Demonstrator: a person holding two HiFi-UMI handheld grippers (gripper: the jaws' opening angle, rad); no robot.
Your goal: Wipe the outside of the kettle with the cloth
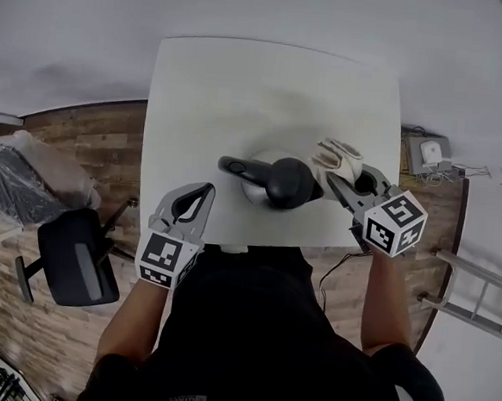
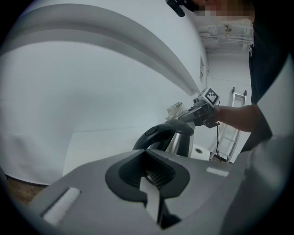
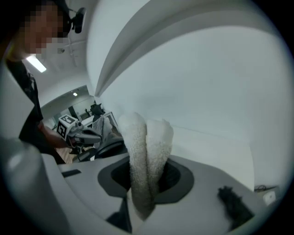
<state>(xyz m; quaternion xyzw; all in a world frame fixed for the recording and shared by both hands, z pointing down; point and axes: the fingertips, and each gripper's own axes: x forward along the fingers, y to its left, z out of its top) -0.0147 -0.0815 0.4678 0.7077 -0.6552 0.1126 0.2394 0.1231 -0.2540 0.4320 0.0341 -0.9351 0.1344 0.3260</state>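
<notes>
Head view, kettle: the kettle (image 1: 274, 181), steel-bodied with a black lid and a black handle, stands on the white table (image 1: 191, 87) between the two grippers, its handle on the side of the left gripper (image 1: 207, 188).
Head view, cloth: a pale, fluffy cloth (image 1: 339, 161) is bunched at the tips of the right gripper (image 1: 335, 181), just beside the kettle's body.
Left gripper view, jaws: closed together with nothing between them; the kettle is ahead of the tips and apart from them.
Right gripper view, jaws: clamped on a doubled fold of the cloth, which stands up past the tips.
</notes>
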